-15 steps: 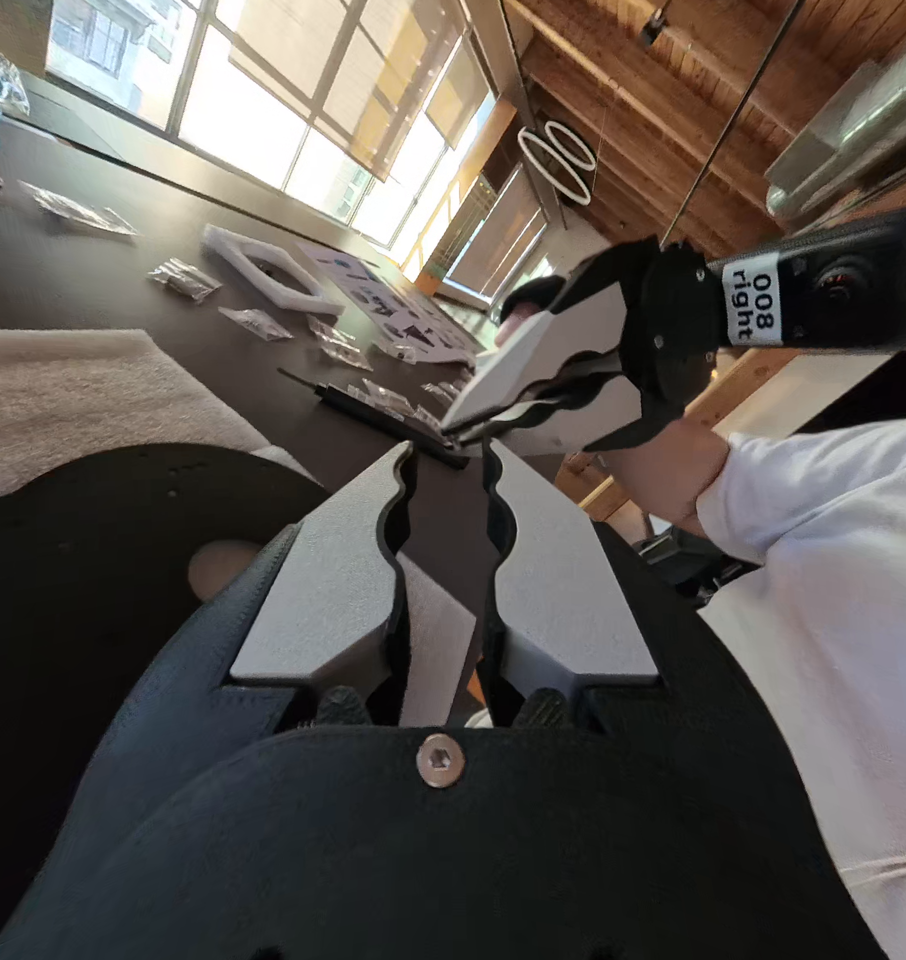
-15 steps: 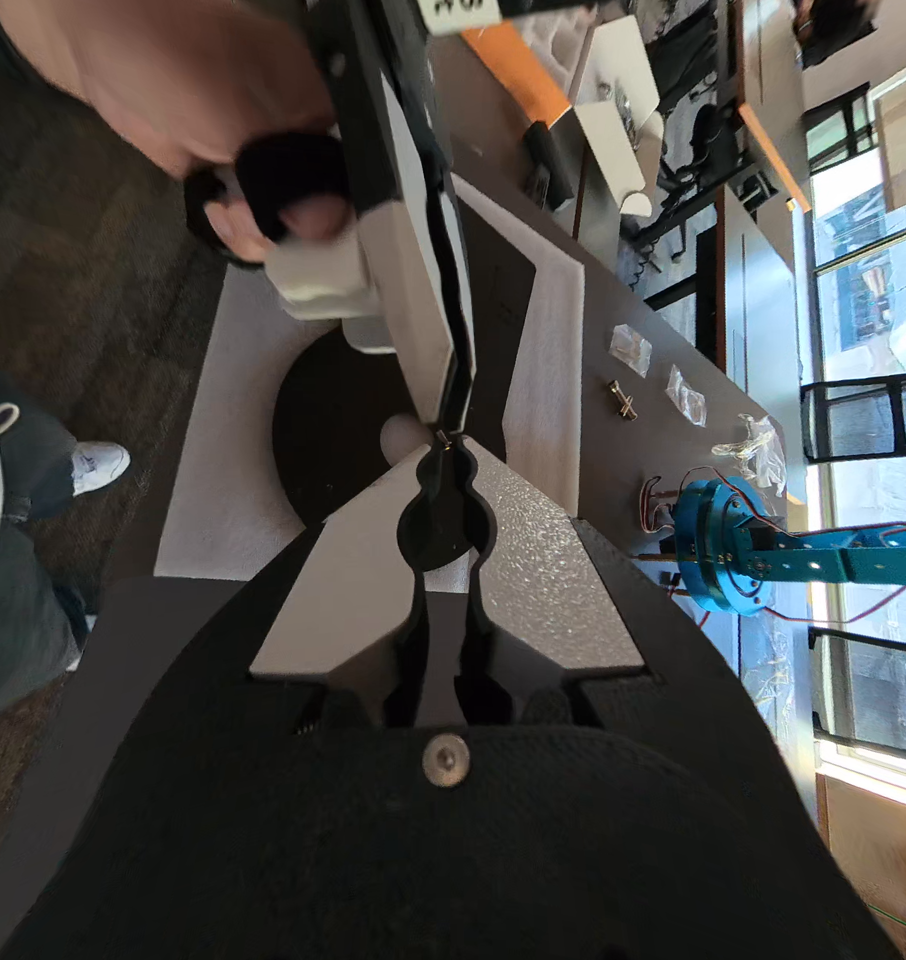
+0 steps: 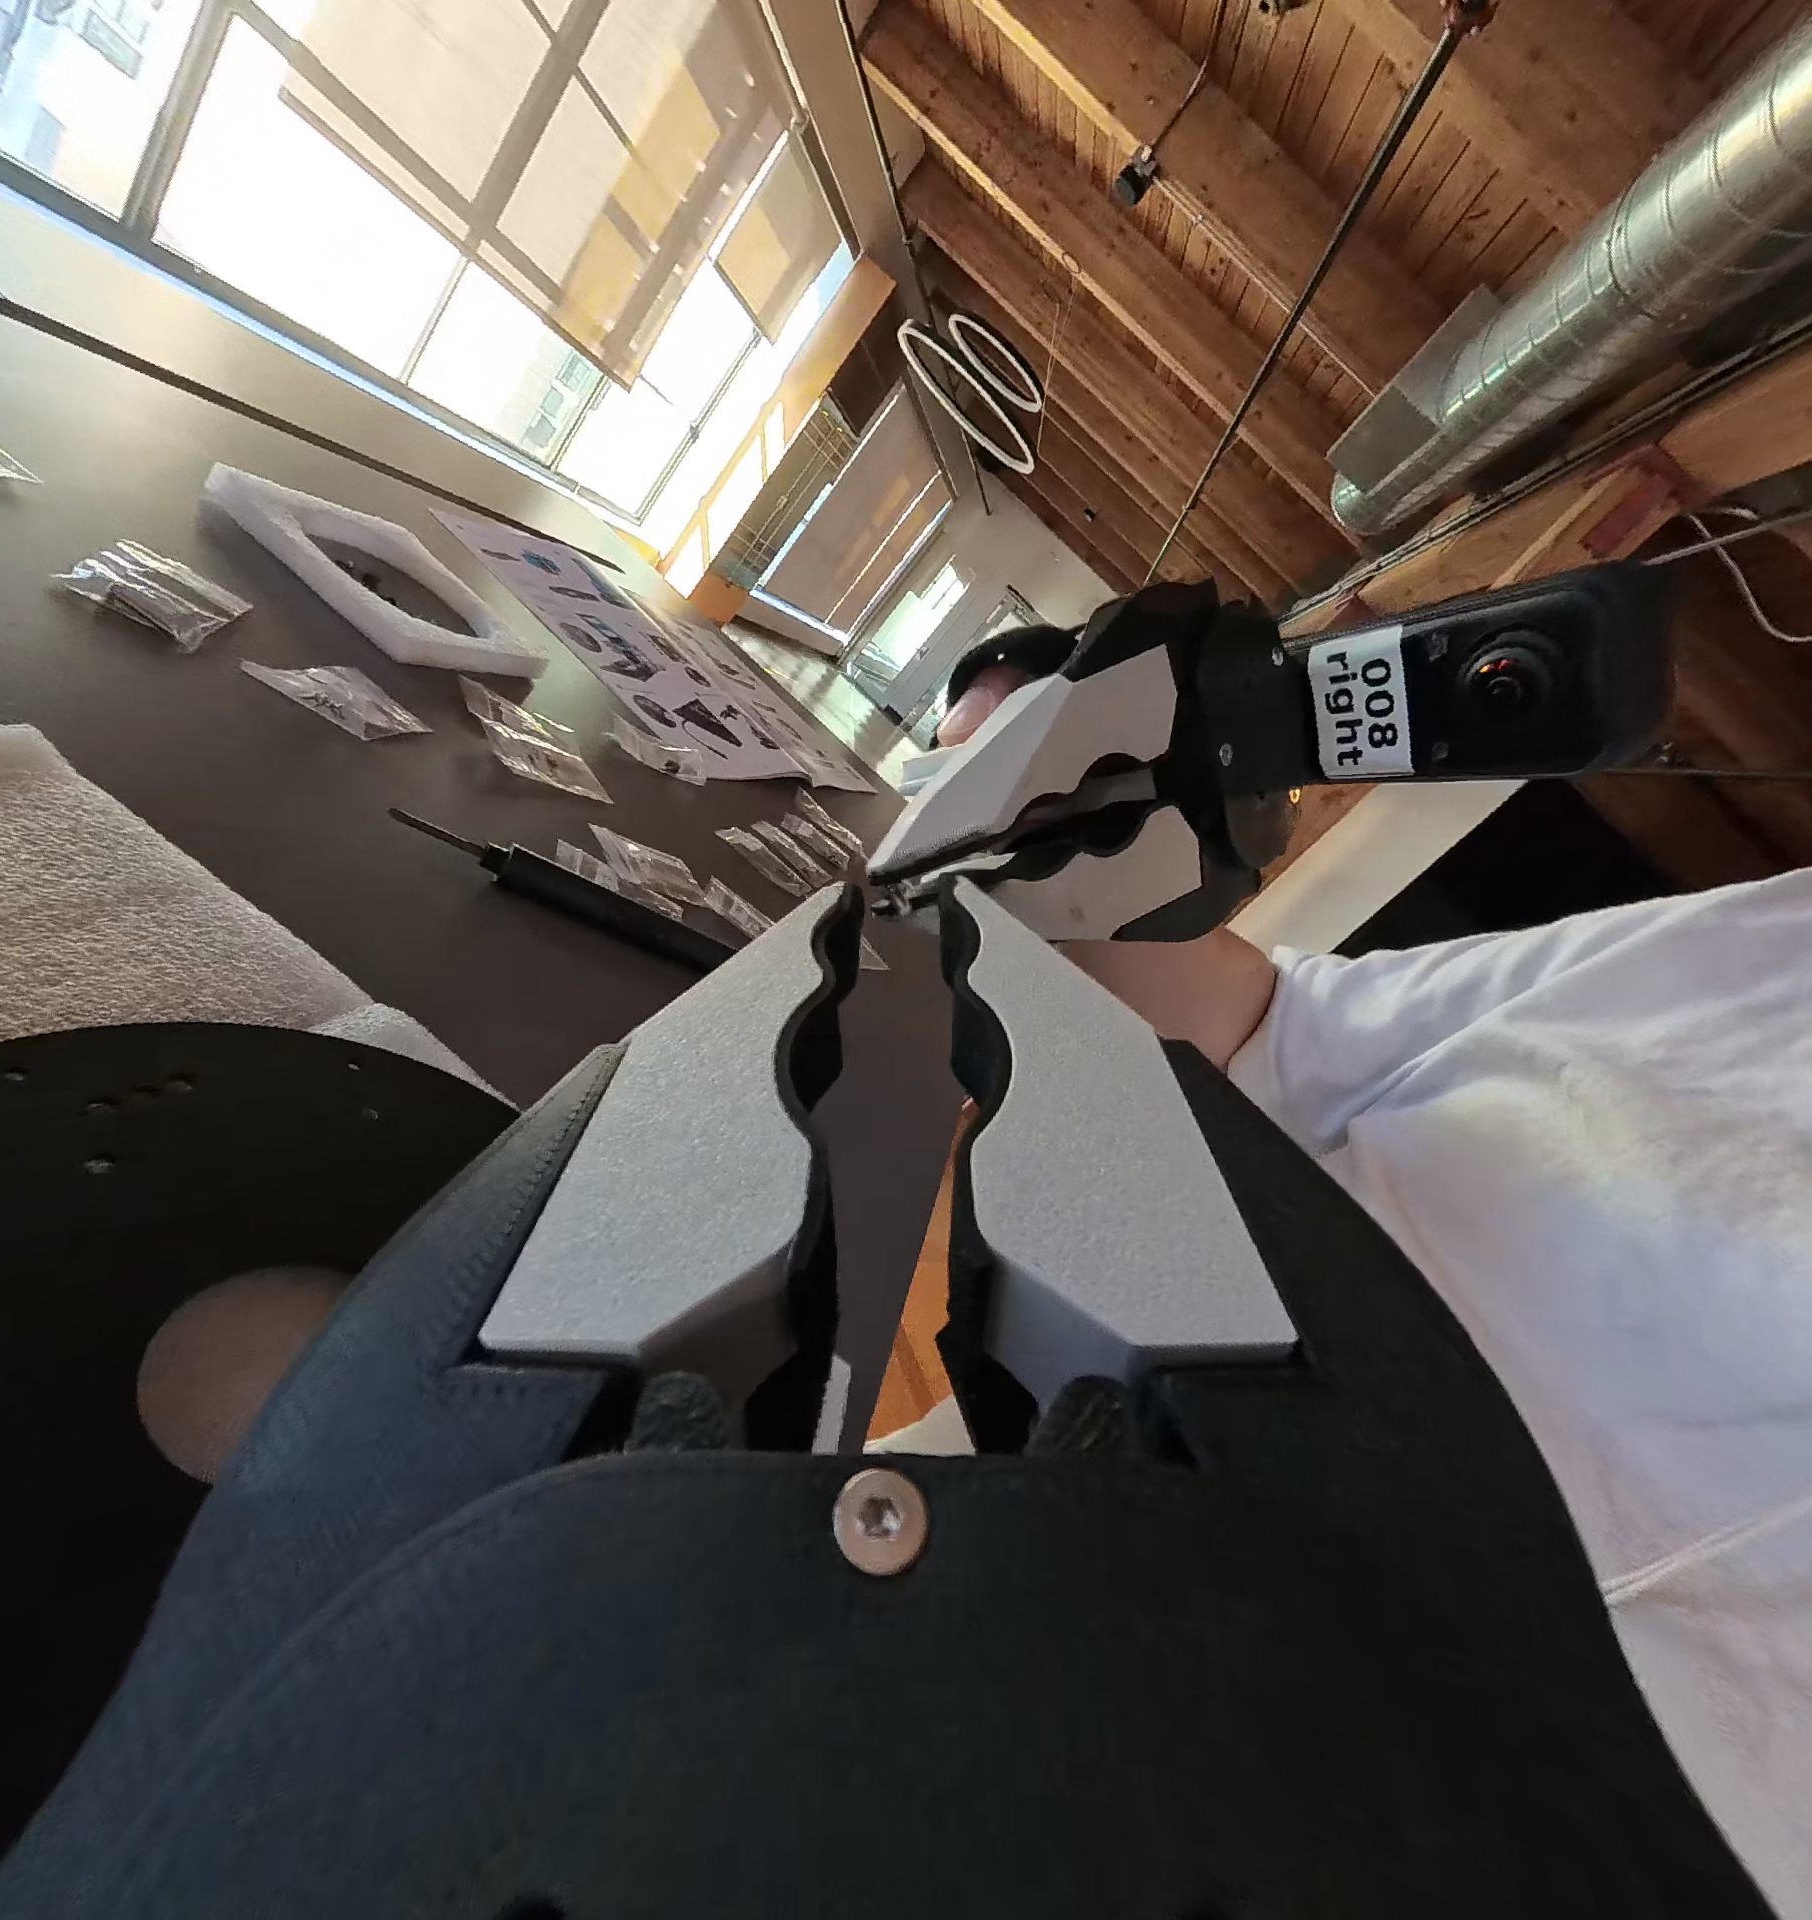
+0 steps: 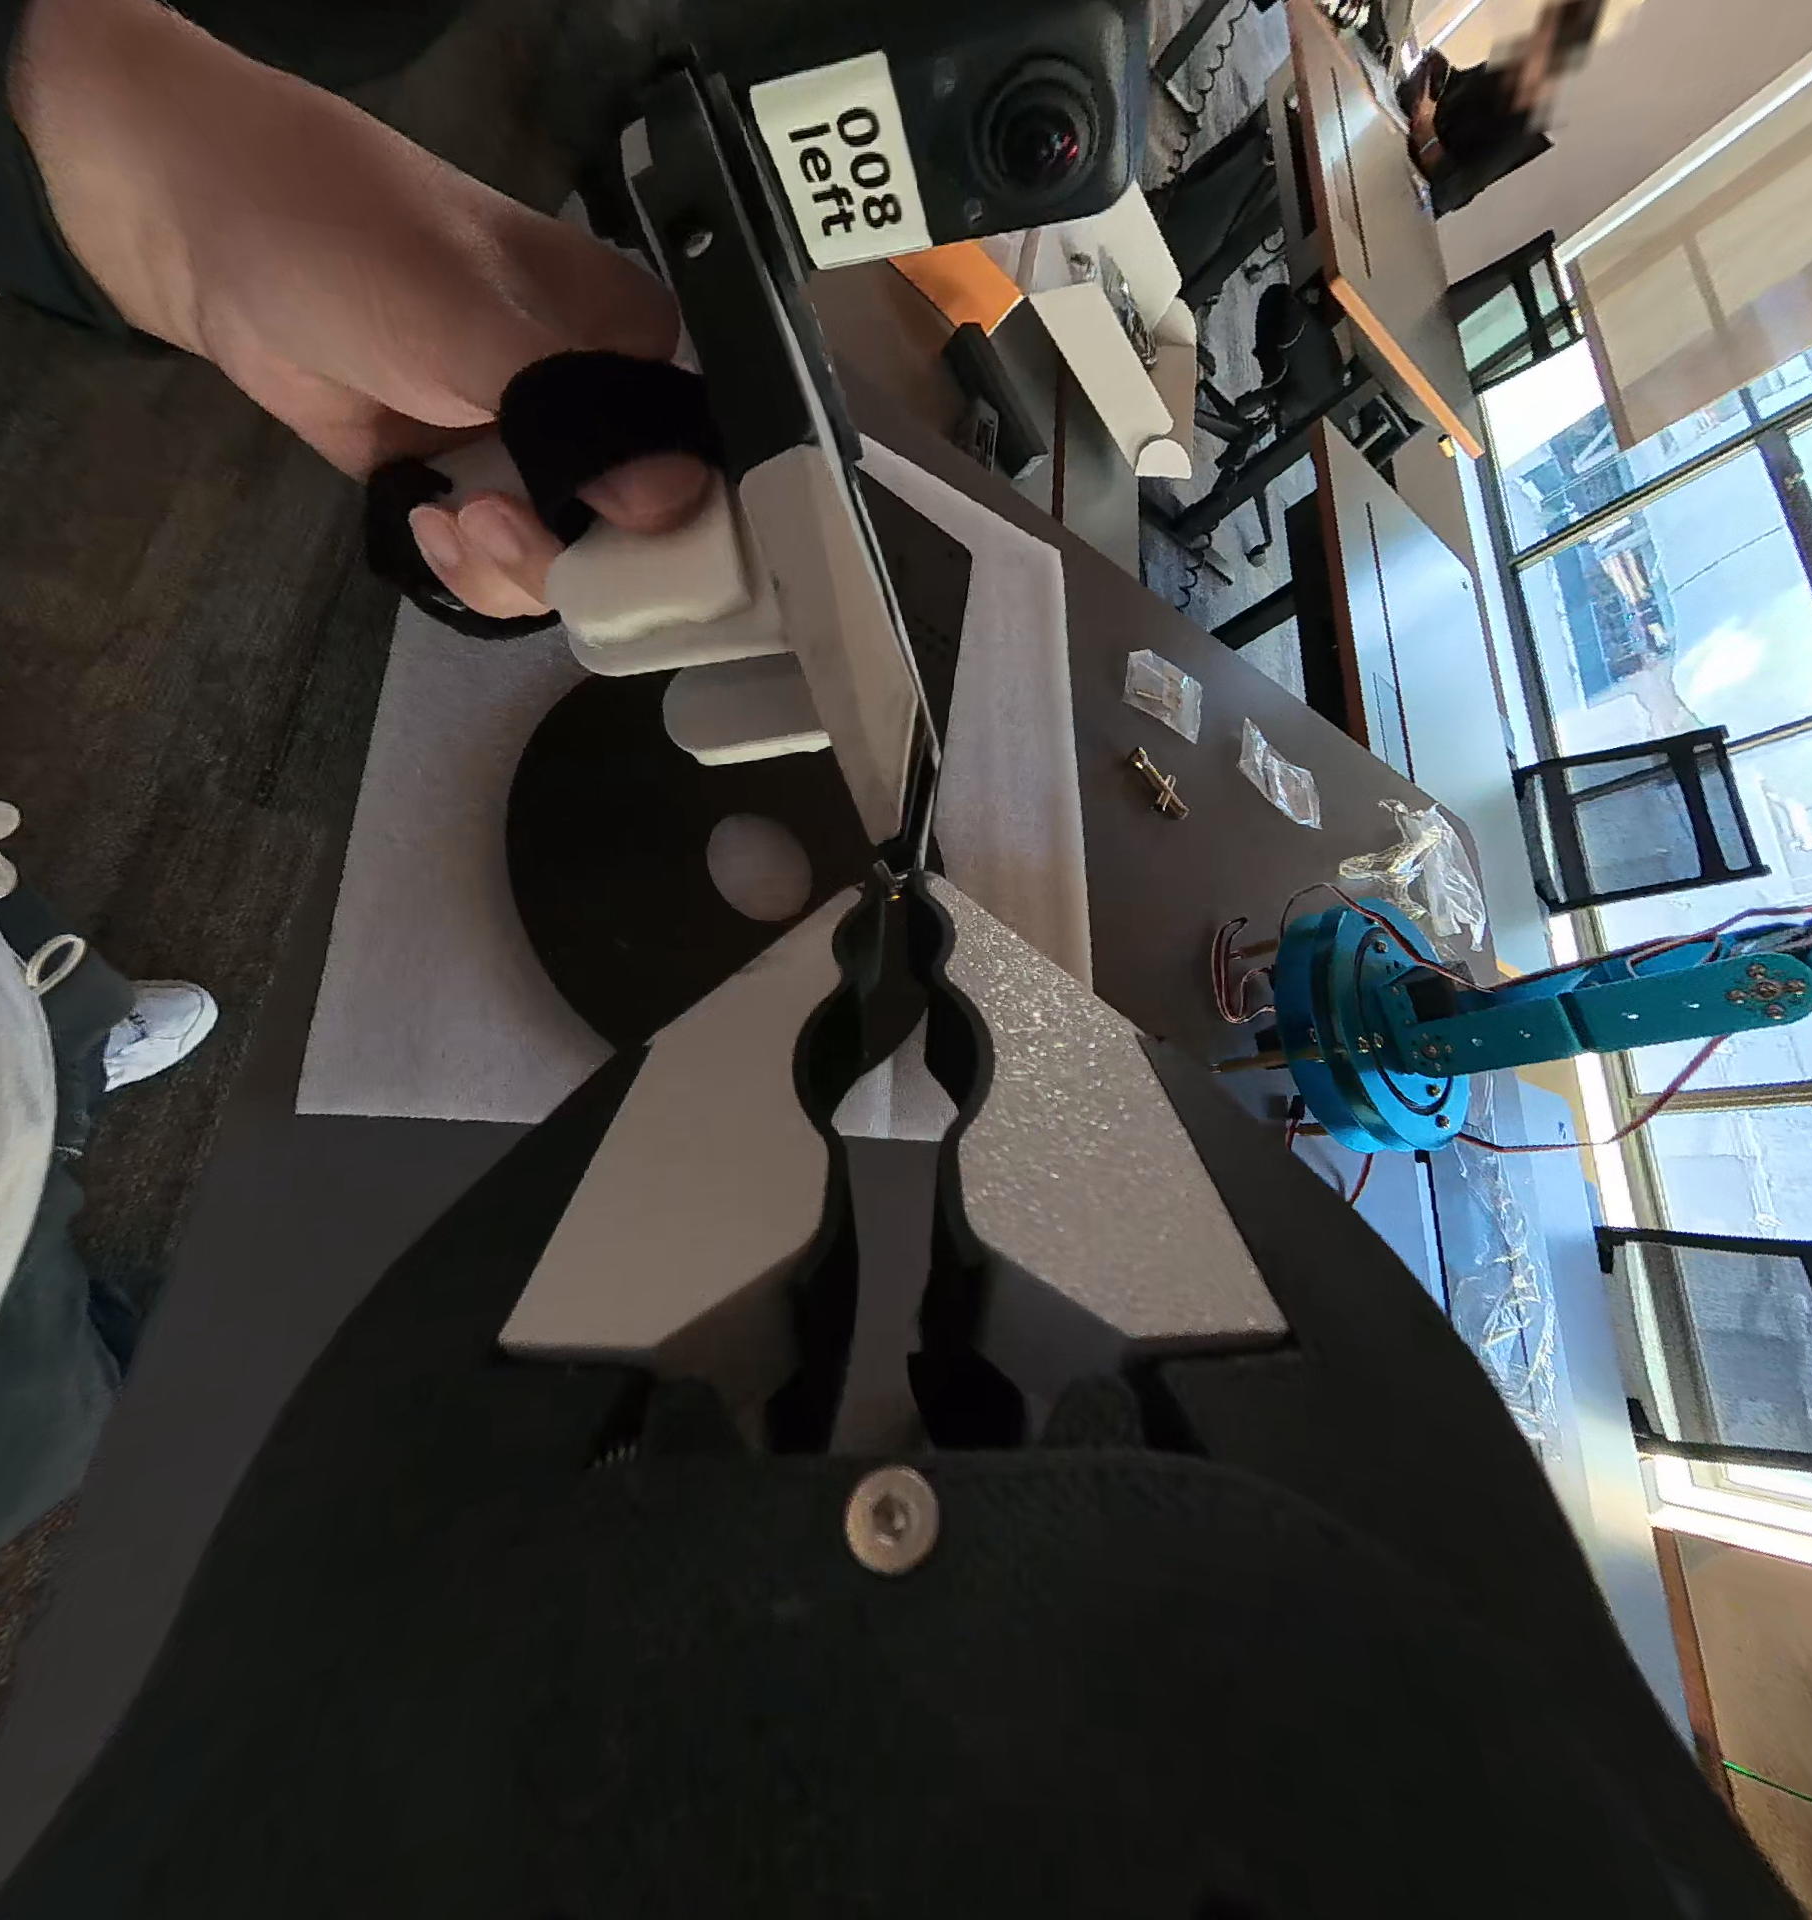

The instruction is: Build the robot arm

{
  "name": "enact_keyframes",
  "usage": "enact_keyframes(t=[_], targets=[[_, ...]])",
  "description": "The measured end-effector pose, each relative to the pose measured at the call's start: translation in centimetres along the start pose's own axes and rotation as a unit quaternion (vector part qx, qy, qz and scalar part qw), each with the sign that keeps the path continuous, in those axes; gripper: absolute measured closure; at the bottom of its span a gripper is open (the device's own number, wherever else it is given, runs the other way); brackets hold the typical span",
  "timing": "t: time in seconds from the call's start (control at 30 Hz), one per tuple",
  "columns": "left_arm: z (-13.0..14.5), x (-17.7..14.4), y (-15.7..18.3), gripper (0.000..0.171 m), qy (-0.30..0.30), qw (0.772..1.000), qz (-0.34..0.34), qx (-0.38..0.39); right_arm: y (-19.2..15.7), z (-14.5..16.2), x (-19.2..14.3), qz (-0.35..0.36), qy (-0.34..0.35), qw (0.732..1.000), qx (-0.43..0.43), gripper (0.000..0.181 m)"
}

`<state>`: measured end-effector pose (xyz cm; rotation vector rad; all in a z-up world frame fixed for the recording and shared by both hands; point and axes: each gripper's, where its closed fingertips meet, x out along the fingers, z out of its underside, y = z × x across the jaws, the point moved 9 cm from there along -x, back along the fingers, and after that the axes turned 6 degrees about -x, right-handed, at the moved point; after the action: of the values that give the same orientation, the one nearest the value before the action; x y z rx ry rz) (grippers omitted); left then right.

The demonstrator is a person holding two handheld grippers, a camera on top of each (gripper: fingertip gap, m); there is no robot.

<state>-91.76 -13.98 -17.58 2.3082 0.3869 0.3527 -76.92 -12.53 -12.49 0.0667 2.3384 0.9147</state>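
1. Small metal part (image 3: 891, 904): held in the air above the tabletop (image 3: 258, 790), at the meeting point of both tools. Its exact kind is too small to tell.

2. Right hand-held gripper (image 4: 886, 902): fingers are drawn together at the tips, and the part appears to be pinched there. Only the extreme tips are used, probably because the part is so slight.

3. Left hand-held gripper (image 3: 900, 902): fingers are parted by a narrow gap, with nothing gripped. The tips are set to either side of the part, presented tip to tip with the right tool.

4. Black disc (image 4: 590, 831): pierced by 1 round hole and laid on a white foam sheet (image 4: 414, 935), apparently as padding.

5. Clear bags (image 3: 336, 698): spread singly so that small hardware is kept sorted. A black screwdriver (image 3: 569, 883), white foam frame (image 3: 362, 561) and brass pin (image 4: 1156, 781) are noted nearby.

6. Blue robot arm (image 4: 1453, 1029): stood at the window edge, its wires trailing.

7. Writing: 1 white printed sticker (image 4: 845, 171) is carried by each tool. An illustrated sheet (image 3: 653, 665) is laid flat. Neither is transcribed.
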Motion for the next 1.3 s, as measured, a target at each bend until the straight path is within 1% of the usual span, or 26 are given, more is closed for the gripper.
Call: enact_keyframes(t=[0.17, 0.33, 0.4, 0.5, 0.6, 0.67, 0.73, 0.87, 1.0, 1.2, 1.23, 1.27, 1.3], targets=[[0.0, 0.7, -0.2, 0.168, -0.011, 1.000, -0.017, 0.009, 0.1, 0.3, 0.1, 0.007, -0.001, 1.000, 0.002, 0.178], [-0.1, 0.7, -0.2, 0.171, -0.021, 1.000, -0.004, 0.002, 0.3, 0.7, -0.2, -0.011, 0.031, 0.999, 0.034, 0.178], [-0.2, 0.6, -0.1, 0.171, -0.030, 0.999, 0.019, -0.004, 0.4, 0.7, -0.5, -0.027, 0.063, 0.996, 0.051, 0.178], [-0.4, 0.4, 0.3, 0.171, -0.041, 0.996, 0.080, -0.028, 0.9, 0.8, -1.1, -0.063, 0.131, 0.986, 0.086, 0.169], [-0.4, 0.4, 0.9, 0.171, -0.044, 0.990, 0.130, -0.044, 1.4, 0.8, -2.0, -0.098, 0.200, 0.968, 0.119, 0.168], [-0.4, 0.5, 1.2, 0.171, -0.051, 0.986, 0.149, -0.050, 1.6, 0.6, -2.5, -0.112, 0.225, 0.960, 0.120, 0.169], [-0.3, 0.6, 1.5, 0.171, -0.054, 0.984, 0.164, -0.054, 1.5, 0.4, -2.7, -0.124, 0.226, 0.960, 0.108, 0.169], [-0.4, 0.8, 1.8, 0.171, -0.058, 0.979, 0.184, -0.062, 1.3, 0.1, -2.6, -0.140, 0.221, 0.960, 0.096, 0.173], [-0.2, 0.9, 1.5, 0.171, -0.064, 0.980, 0.177, -0.066, 1.1, 0.2, -2.4, -0.139, 0.216, 0.962, 0.092, 0.177], [-0.1, 0.9, 0.9, 0.171, -0.059, 0.980, 0.172, -0.083, 1.1, 0.5, -2.0, -0.137, 0.204, 0.964, 0.100, 0.178], [-0.2, 0.8, 0.7, 0.164, -0.057, 0.982, 0.160, -0.085, 1.2, 0.7, -1.9, -0.141, 0.200, 0.964, 0.104, 0.178], [-0.3, 0.6, 0.4, 0.151, -0.053, 0.986, 0.135, -0.085, 1.2, 0.9, -1.8, -0.145, 0.191, 0.965, 0.109, 0.179], [-0.5, 0.1, 0.0, 0.142, -0.048, 0.990, 0.106, -0.081, 1.3, 1.4, -1.5, -0.148, 0.171, 0.967, 0.116, 0.178]])
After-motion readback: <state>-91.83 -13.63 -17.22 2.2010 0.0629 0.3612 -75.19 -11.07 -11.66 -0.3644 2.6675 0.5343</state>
